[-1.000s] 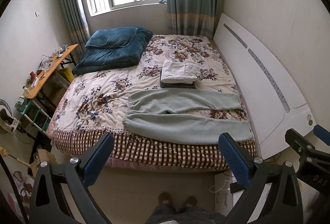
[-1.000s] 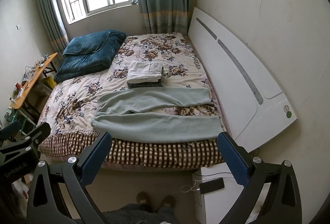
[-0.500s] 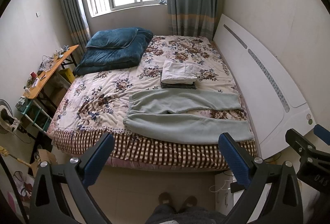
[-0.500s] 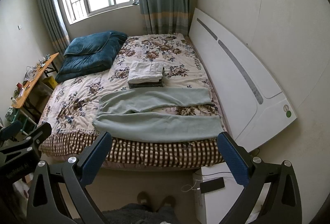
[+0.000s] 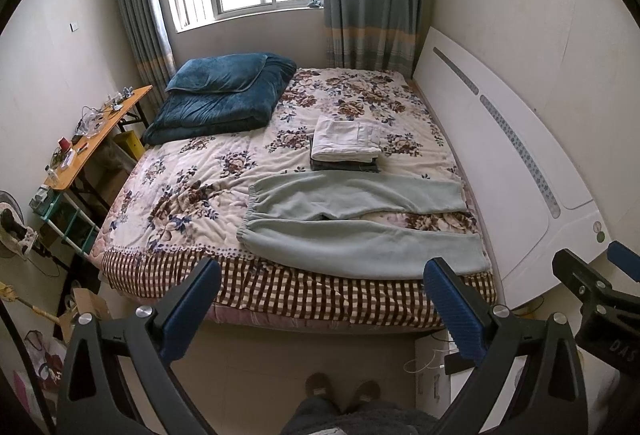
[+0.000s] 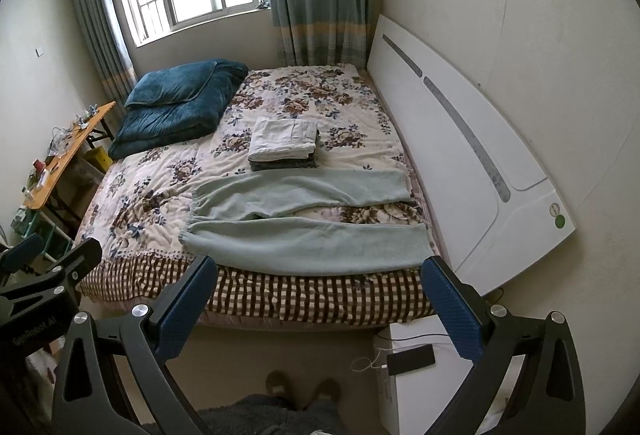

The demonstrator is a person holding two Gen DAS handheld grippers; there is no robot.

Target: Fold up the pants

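Note:
Pale green pants (image 5: 352,219) lie spread flat across the near part of the bed, waistband to the left, both legs running right; they also show in the right wrist view (image 6: 304,219). My left gripper (image 5: 322,299) is open and empty, held high over the floor in front of the bed's foot. My right gripper (image 6: 320,295) is open and empty at the same height, to its right. Each gripper shows at the edge of the other's view.
A stack of folded clothes (image 5: 345,145) sits behind the pants on the floral bedspread (image 5: 192,191). A folded blue quilt (image 5: 220,99) lies at the far left. A white headboard panel (image 5: 508,155) leans on the right wall. A cluttered desk (image 5: 88,139) stands left. A white cabinet with a phone (image 6: 412,357) is near right.
Both views have drifted slightly nearer the bed. The pants lie as before and both grippers stay open.

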